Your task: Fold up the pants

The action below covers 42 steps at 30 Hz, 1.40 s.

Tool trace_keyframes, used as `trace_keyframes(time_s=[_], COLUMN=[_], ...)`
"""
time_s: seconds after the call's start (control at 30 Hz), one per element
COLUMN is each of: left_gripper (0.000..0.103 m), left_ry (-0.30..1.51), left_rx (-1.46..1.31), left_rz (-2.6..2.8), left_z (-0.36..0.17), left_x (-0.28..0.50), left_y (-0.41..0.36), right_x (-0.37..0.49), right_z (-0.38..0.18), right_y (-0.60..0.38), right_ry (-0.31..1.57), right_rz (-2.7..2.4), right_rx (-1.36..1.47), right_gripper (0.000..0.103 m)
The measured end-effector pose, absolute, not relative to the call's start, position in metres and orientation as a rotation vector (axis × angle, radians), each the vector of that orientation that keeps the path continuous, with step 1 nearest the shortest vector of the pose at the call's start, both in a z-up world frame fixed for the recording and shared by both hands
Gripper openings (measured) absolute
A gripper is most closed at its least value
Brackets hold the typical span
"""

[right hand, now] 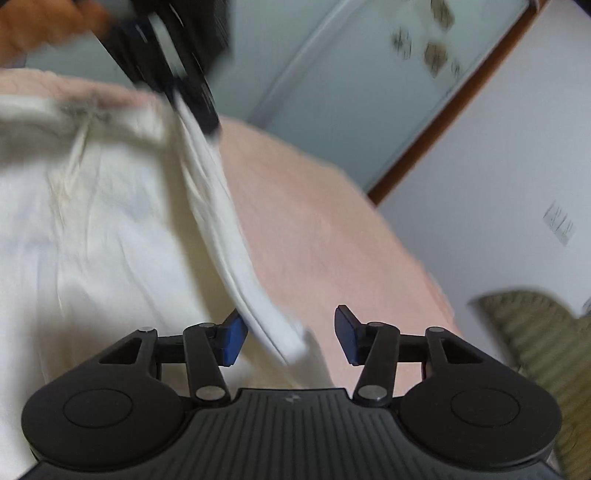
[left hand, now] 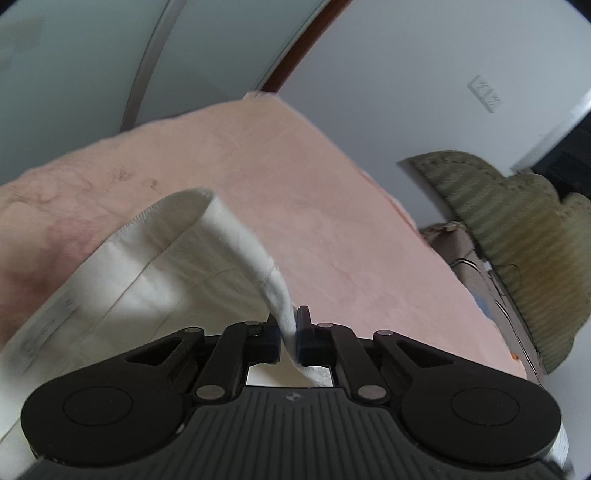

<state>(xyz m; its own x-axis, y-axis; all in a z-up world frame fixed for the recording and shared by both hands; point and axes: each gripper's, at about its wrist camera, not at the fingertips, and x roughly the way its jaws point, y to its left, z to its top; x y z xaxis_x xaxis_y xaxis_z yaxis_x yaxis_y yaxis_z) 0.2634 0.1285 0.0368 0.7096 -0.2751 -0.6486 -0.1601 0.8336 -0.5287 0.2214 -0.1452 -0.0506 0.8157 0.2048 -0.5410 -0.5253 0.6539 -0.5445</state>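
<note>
White pants [left hand: 147,266] lie on a pink bed cover [left hand: 314,192]. My left gripper [left hand: 291,332] is shut on a thick folded edge of the pants, which rises from the cover into its blue pads. In the right wrist view the pants [right hand: 92,221] fill the left side, blurred. The same lifted edge [right hand: 258,295] runs from my left gripper [right hand: 199,110] at the top, held by a person's hand [right hand: 37,26], down between my right gripper's [right hand: 290,325] fingers. The right jaws stand apart, open. The edge lies near the left pad [right hand: 232,339] and well clear of the right pad.
The pink cover [right hand: 332,240] ends at an edge on the right. Beyond it stand a green striped cushion [left hand: 517,240], some clutter with cables [left hand: 461,254] and a white wall with sockets [left hand: 487,94]. Pale cupboard doors [left hand: 74,55] stand behind the bed.
</note>
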Motion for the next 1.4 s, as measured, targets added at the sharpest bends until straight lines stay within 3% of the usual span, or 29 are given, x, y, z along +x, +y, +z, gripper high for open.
trace_keyframes(time_s=[0.03,0.13,0.33,0.53,0.7,1.2,1.27,1.33,1.4], left_gripper=[0.007,0.007,0.007,0.008,0.008,0.013,0.025,0.031,0.050], left_ry=[0.780,0.759,0.793,0.858,0.925,0.873,0.872,0.874,0.889], left_rx=[-0.580,-0.501,-0.316,-0.108,-0.066,0.014,0.019,0.035,0.068], left_rz=[-0.086,-0.142,-0.225,-0.225,-0.181,-0.127,-0.114,-0.096,-0.070], left_z=[0.042,0.056,0.071,0.057,0.016,0.005,0.003,0.005,0.012], left_x=[0.252,0.218,0.136,0.074,0.056,0.038,0.038,0.036,0.031], left_y=[0.128,0.129,0.139,0.151,0.159,0.154,0.150,0.147,0.145], right_x=[0.221,0.196,0.076,-0.014,-0.031,-0.049,-0.044,-0.042,-0.046], right_z=[-0.050,-0.036,-0.004,-0.020,-0.040,-0.041,-0.049,-0.046,-0.034], right_y=[-0.150,-0.158,-0.143,-0.117,-0.112,-0.118,-0.119,-0.127,-0.139], right_ry=[0.484,0.486,0.473,0.541,0.580,0.606,0.636,0.650,0.660], right_rz=[0.420,0.412,0.508,0.632,0.625,0.613,0.602,0.602,0.615], right_rx=[-0.738,-0.721,-0.690,-0.626,-0.541,-0.342,-0.307,-0.236,-0.183], right_gripper=[0.011,0.010,0.010,0.010,0.010,0.010,0.010,0.012,0.015])
